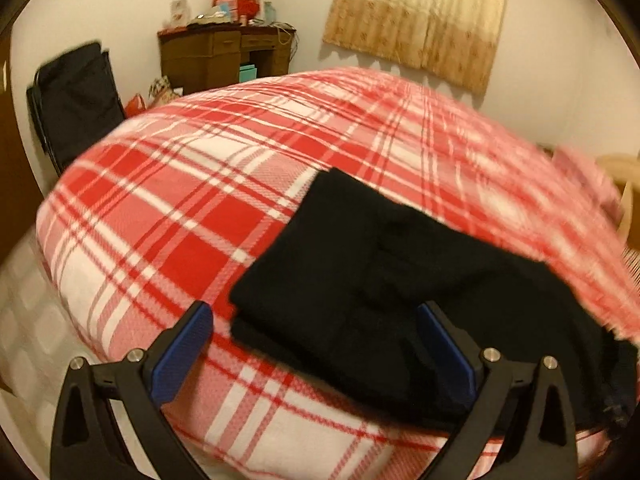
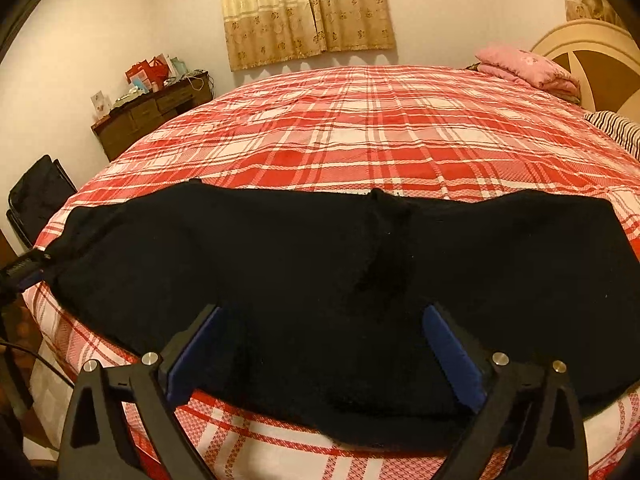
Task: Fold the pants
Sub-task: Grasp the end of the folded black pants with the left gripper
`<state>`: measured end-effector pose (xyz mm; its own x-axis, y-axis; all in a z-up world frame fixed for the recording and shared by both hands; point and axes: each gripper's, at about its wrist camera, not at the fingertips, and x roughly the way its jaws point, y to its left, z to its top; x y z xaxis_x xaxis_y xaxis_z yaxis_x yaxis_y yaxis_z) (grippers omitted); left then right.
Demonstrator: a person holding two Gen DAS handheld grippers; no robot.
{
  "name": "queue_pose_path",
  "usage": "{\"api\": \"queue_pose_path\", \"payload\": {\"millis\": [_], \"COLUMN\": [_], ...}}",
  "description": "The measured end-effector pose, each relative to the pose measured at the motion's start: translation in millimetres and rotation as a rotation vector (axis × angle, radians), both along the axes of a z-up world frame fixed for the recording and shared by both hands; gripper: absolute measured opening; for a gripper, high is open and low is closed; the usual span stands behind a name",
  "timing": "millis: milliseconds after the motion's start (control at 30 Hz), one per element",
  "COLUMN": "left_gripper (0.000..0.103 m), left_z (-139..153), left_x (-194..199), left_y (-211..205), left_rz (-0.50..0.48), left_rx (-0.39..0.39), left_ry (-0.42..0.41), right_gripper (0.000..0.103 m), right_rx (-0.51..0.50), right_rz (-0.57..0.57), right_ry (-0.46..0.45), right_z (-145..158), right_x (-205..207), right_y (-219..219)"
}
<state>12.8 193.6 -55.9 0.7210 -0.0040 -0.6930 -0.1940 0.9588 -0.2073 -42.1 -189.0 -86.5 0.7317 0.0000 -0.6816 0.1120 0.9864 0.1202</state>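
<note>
— Two grippers, both spread wide and holding nothing. Where do you stand with the black pants (image 2: 320,280)?

— They lie flat across the near edge of the plaid bedspread (image 2: 360,128), running side to side. From your right gripper (image 2: 320,344) they look already doubled leg on leg, though the cloth is too dark to be sure of the layers.

— And the left?

— Your left gripper (image 1: 314,344) sits at the left end of the pants (image 1: 360,272). One blue pad (image 1: 448,348) is over the cloth, the other over bare bedspread (image 1: 180,200), so the corner falls between them. That view is blurred, so I cannot tell whether a pad touches the fabric.

— So the step is the next fold?

— That is my reading: take one end and carry it over to the other. Pinch every layer at the corner, not just the top one, or the fold will split. Bite well in from the edge.

— What could spoil it?

— Catching the bedspread along with the pants, since both are soft and lie together. Your right gripper hangs over the middle; slide it to the near edge to pin or lift evenly, so the cloth does not drag off the mattress side.
</note>
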Motion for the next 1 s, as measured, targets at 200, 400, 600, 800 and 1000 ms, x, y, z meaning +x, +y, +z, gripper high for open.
{"api": "queue_pose_path", "payload": {"millis": [200, 400, 600, 800, 1000], "left_gripper": [0.075, 0.070, 0.067, 0.067, 0.067], "left_z": [-6.7, -8.6, -12.8, -17.4, -12.1], "left_x": [-14.2, -17.5, -21.2, -8.3, -1.0], "left_y": [7.0, 19.3, 4.7, 14.6, 13.8], "left_rz": [-0.003, 0.041, 0.022, 0.070, 0.081], "left_rx": [-0.106, -0.258, -0.290, -0.376, -0.398], "left_ry": [-0.027, -0.057, -0.040, -0.048, -0.058], "right_gripper": [0.102, 0.102, 0.102, 0.102, 0.102], "right_rx": [0.035, 0.050, 0.060, 0.075, 0.082], "right_rz": [-0.004, 0.002, -0.002, 0.005, 0.003], "right_ry": [-0.007, -0.009, -0.013, -0.017, -0.021], "right_z": [1.1, 0.7, 0.9, 1.0, 1.5], "right_x": [-0.5, -0.8, -1.2, -3.1, -4.0], "right_y": [-3.7, -6.3, -8.9, -10.8, -10.7]}}
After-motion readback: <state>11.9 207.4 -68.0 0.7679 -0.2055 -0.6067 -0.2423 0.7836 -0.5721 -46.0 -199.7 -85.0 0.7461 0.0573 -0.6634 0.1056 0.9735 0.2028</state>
